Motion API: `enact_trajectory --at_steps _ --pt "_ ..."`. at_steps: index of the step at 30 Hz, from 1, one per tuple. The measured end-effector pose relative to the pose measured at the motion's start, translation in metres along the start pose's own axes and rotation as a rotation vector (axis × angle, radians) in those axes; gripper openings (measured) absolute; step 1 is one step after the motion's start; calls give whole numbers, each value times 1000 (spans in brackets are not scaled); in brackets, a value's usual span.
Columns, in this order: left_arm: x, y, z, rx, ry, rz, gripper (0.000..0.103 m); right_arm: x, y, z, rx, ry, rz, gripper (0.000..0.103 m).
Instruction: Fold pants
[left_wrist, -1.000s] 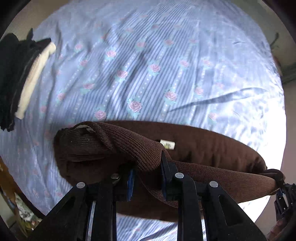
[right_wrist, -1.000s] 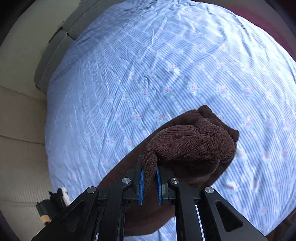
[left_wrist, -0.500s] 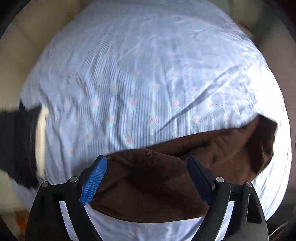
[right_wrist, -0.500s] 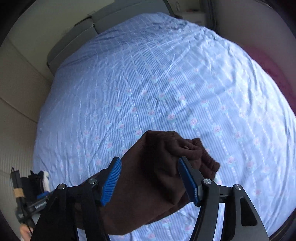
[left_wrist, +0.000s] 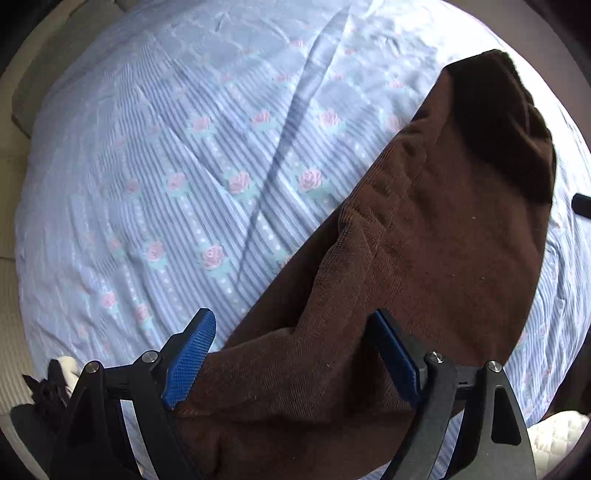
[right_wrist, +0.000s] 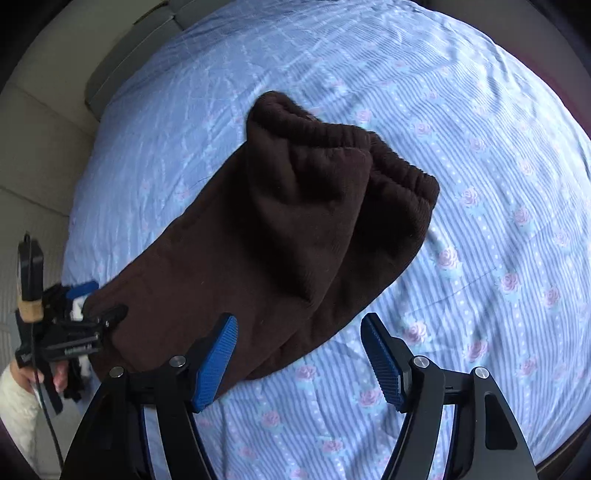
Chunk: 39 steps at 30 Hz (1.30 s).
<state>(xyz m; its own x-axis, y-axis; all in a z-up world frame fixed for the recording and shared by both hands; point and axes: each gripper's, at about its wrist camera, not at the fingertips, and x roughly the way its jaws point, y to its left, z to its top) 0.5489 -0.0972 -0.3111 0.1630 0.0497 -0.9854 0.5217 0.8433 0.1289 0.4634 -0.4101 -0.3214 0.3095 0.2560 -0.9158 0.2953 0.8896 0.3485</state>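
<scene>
The brown knit pants (left_wrist: 424, 251) lie folded in a thick bundle on the bed. In the right wrist view the pants (right_wrist: 280, 221) stretch from lower left to their ribbed cuffs at upper right. My left gripper (left_wrist: 295, 358) is open, its blue pads on either side of the near end of the fabric, holding nothing. My right gripper (right_wrist: 299, 365) is open and empty just above the bundle's near edge. The left gripper (right_wrist: 70, 332) also shows at the left of the right wrist view, beside the bundle's end.
The bed is covered by a blue striped sheet with pink roses (left_wrist: 207, 177), creased in places. A grey headboard and beige wall (right_wrist: 48, 122) lie beyond it. A dark and white folded pile (left_wrist: 55, 380) sits at the lower left in the left wrist view.
Both grippers were shut on the pants one second ago. They opened, let the fabric drop onto the bed and drew back. The bundle now lies flatter.
</scene>
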Motion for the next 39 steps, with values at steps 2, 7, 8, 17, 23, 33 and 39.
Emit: enact_trajectory --at_steps 2,7,8,17,23,33,39 --pt "7 4 -1 -42 13 -25 86 5 -12 16 56 -22 0 66" --pt "15 4 -4 -82 17 -57 70 17 -27 61 117 -48 32 65" --pt "16 2 -5 -87 23 -75 61 21 -27 67 111 -39 27 64" --pt "-27 -2 -9 -160 -84 -183 22 -2 -26 77 171 -59 90 11" --pt "-14 -10 27 -79 -40 -120 17 -49 -48 55 223 -91 -4 11" --pt "-16 14 25 -285 -57 -114 65 -51 -19 44 89 -161 -312 58" --pt "-90 55 -66 -417 -248 -21 73 -73 52 -19 -198 -150 -148 69"
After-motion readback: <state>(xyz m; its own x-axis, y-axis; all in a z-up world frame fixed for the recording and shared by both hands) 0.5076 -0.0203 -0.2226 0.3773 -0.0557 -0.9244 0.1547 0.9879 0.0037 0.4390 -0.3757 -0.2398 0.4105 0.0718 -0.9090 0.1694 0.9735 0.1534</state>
